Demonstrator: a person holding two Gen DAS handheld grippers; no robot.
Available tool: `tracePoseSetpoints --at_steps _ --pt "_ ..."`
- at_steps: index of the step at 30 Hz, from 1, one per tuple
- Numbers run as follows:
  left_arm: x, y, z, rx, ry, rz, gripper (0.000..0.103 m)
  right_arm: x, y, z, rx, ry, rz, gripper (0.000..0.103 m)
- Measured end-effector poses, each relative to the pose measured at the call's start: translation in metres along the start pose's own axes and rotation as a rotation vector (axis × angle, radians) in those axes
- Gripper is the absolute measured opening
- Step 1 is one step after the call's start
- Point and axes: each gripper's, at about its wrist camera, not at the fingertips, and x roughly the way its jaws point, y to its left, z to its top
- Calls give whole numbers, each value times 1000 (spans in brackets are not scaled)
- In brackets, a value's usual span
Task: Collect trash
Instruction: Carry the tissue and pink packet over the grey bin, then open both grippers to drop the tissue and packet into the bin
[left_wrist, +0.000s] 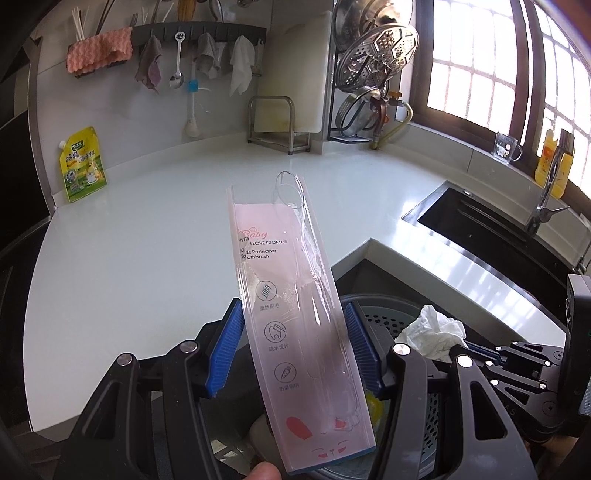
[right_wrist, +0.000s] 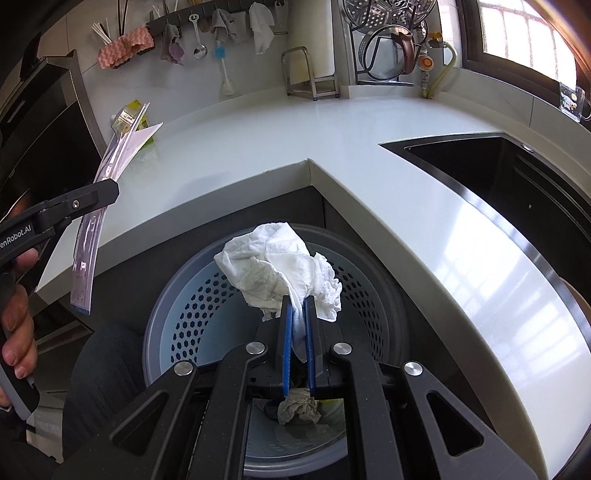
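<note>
My left gripper is shut on a long pink toothbrush package with a clear blister; its blue pads press both long edges. The package tilts up over the white counter's inner corner. From the right wrist view the same package hangs at the left in the left gripper. My right gripper is shut on a crumpled white paper towel, held over the round grey trash bin below the counter edge. A crumpled tissue lies inside the bin.
A dark sink with a faucet is sunk into the counter at the right. A yellow-green pouch leans on the back wall. A cutting-board stand, a steamer rack and hanging cloths line the back.
</note>
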Motion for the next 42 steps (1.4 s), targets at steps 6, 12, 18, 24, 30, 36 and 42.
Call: tracePoseSetpoints --at_steps 6,12,18,24,30,36,42 --pt "18 -4 -11 10 46 -15 55 13 -2 -7 -4 32 -4 7" --pt "34 -5 -20 17 93 -26 55 24 -3 -9 -12 62 -3 7" --pt "47 -6 -28 17 133 -31 55 33 -2 -10 -19 86 -1 7" --pt "56 -6 -34 20 154 -40 55 37 -4 -8 -16 94 -2 7" --pt "60 -6 -37 24 165 -49 55 37 -3 -8 -17 97 -2 7" --pt "64 -10 -40 41 189 -80 56 38 -3 -8 -18 98 -10 9" --pt "67 -20 -46 80 211 -105 62 33 -3 -13 -9 87 -17 35"
